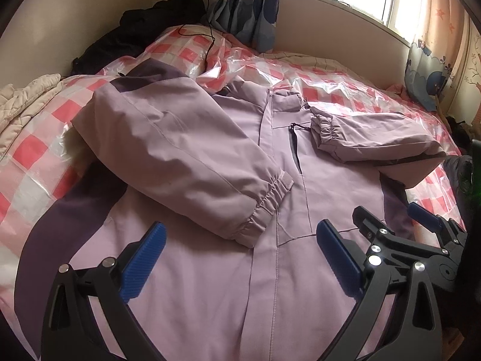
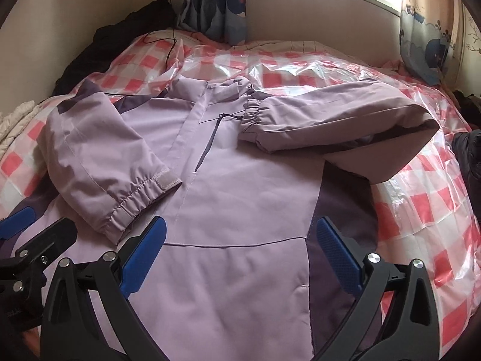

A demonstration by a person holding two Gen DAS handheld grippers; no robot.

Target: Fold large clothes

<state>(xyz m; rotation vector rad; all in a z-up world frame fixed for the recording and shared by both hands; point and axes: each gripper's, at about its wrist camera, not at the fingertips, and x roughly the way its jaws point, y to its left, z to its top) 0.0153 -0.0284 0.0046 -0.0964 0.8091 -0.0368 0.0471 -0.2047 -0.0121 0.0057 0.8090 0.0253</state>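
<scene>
Both grippers, left gripper (image 1: 240, 258) and right gripper (image 2: 240, 255), spread above lilac jacket (image 1: 228, 270), collar pointing away.

Lilac jacket (image 1: 210, 270) with dark purple panels.
Between the blue-padded black jaws lies pale lilac cloth; beyond them, a pink-and-white checked bed cover (image 2: 421, 198), blue-patterned curtains (image 1: 249, 3) and dark clothing (image 1: 135, 33).

jacket (image 1: 210, 270) – matt lilac cloth | bed cover (image 2: 421, 210) – glossy crinkled plastic
</scene>
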